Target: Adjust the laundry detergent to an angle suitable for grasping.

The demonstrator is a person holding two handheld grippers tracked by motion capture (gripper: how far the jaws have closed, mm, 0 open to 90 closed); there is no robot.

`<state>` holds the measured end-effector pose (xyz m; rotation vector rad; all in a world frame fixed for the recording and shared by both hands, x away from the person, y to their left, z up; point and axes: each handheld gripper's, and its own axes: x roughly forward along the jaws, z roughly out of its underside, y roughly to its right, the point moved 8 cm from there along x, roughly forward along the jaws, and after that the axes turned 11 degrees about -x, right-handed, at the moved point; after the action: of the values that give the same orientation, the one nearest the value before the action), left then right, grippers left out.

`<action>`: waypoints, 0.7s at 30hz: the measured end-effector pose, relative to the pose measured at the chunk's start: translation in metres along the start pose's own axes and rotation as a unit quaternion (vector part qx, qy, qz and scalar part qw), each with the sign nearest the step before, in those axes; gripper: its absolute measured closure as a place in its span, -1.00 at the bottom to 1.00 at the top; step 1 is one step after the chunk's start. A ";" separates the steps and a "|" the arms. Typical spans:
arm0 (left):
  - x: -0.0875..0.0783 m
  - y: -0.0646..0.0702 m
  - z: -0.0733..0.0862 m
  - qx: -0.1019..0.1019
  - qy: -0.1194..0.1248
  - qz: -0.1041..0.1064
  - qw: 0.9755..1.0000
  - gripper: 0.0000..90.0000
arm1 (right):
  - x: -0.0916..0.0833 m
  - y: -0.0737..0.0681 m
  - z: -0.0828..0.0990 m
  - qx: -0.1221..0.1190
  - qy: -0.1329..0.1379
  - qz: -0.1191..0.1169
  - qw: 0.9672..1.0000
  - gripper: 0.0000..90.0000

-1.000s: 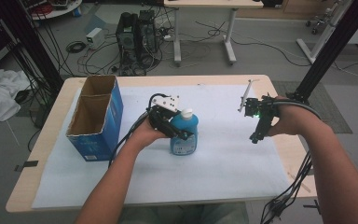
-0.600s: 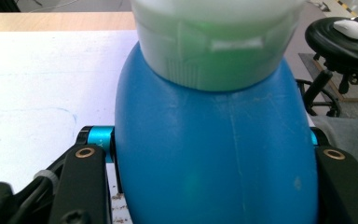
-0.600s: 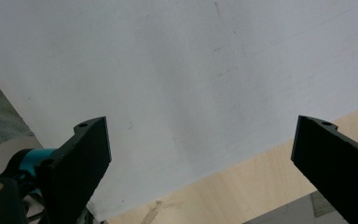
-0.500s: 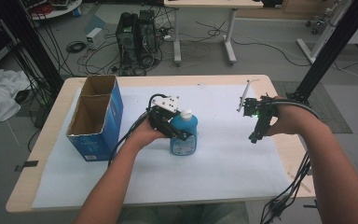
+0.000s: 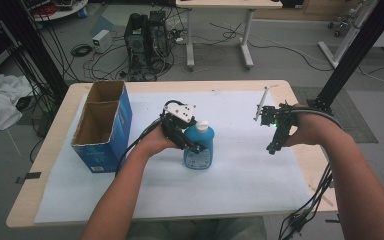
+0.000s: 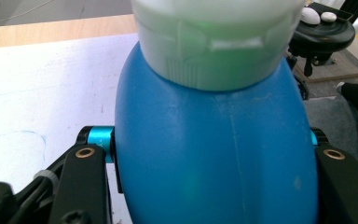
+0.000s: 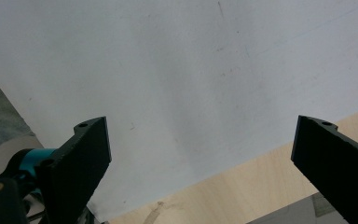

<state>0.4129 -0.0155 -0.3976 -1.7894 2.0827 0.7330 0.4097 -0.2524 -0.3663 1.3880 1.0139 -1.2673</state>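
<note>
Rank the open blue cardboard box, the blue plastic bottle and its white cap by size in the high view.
1. Open blue cardboard box
2. Blue plastic bottle
3. White cap

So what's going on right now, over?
Left gripper shut on bottle. Right gripper open, off to the side. Box stands left, nothing blocking.

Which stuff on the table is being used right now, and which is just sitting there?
Being used:
blue bottle, squeezed in the left gripper
right gripper, open with nothing in it

Just sitting there:
cardboard box
white sheet covering the table
</note>
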 end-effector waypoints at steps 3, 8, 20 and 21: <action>0.001 0.001 -0.001 -0.024 0.020 0.002 1.000 -0.06 | -0.001 0.000 0.001 0.002 -0.007 0.001 1.000 -0.92; 0.000 -0.004 0.002 -0.007 0.003 -0.003 1.000 -0.06 | 0.000 0.002 0.001 -0.010 -0.005 0.002 1.000 -0.92; 0.004 -0.006 -0.001 0.003 0.002 0.002 1.000 -0.06 | 0.001 0.002 0.001 -0.010 -0.005 0.002 1.000 -0.92; 0.004 -0.007 0.000 0.008 -0.001 0.002 1.000 -0.06 | 0.001 0.002 0.001 -0.011 -0.005 0.002 1.000 -0.92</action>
<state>0.4189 -0.0199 -0.4007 -1.7763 2.0854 0.7176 0.4115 -0.2537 -0.3670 1.3654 1.0148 -1.2549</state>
